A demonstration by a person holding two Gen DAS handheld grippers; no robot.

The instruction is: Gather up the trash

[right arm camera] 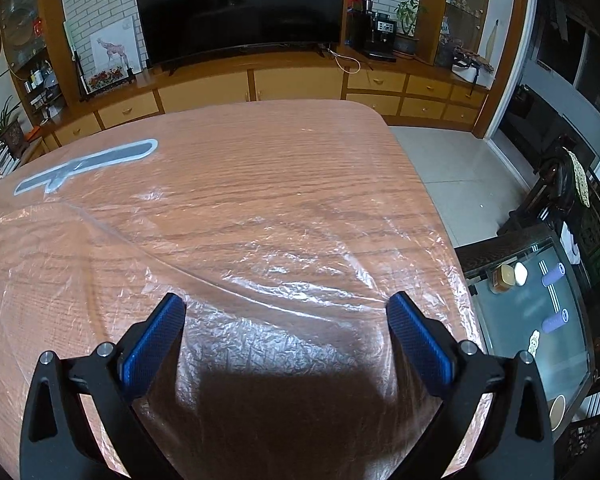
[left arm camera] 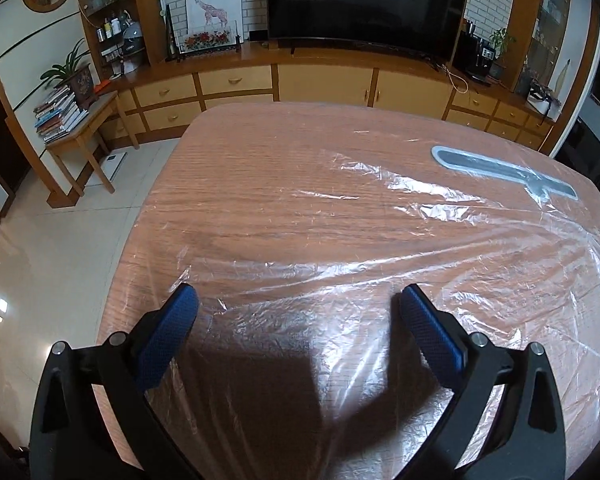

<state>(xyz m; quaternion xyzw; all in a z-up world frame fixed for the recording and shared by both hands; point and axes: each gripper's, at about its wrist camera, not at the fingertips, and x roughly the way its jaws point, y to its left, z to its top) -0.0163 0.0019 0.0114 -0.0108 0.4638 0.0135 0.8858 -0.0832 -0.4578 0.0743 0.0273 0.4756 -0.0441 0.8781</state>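
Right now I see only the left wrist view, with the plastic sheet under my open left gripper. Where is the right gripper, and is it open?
Observer: The right gripper is open and holds nothing, above the plastic sheet.
Operator: Does the sheet reach the right edge of the table?
Observer: Yes, it covers the wooden table up to its right edge.
Operator: What stands beyond that edge?
Observer: A dark side table with a glass top, lower than yours, with a brown jar on it.
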